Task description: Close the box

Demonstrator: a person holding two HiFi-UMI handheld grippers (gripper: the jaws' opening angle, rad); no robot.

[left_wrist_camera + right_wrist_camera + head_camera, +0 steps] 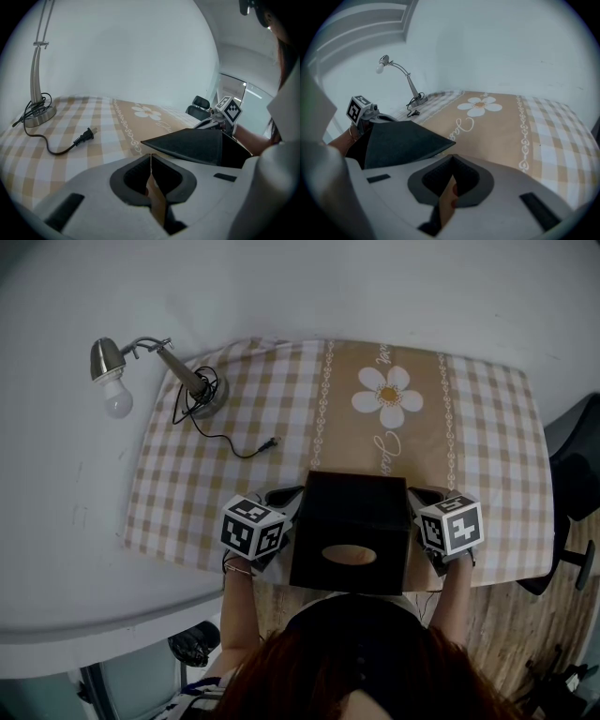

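A black box [352, 531] with an oval opening [349, 555] in its top stands near the table's front edge, between both grippers. My left gripper [286, 498] sits at the box's left side and my right gripper [420, 495] at its right side. In the left gripper view the jaws of the left gripper [150, 158] meet on a thin brown cardboard flap [157, 200], with the black lid panel [192, 144] just beyond. In the right gripper view the right gripper [452, 163] is likewise shut on a brown flap [447, 199], beside the raised black panel [401, 139].
A metal desk lamp [155, 367] stands at the table's back left, its cord and plug [267, 442] lying loose on the checked tablecloth [487, 427] with a daisy print [387, 395]. A black chair [574, 479] stands right of the table.
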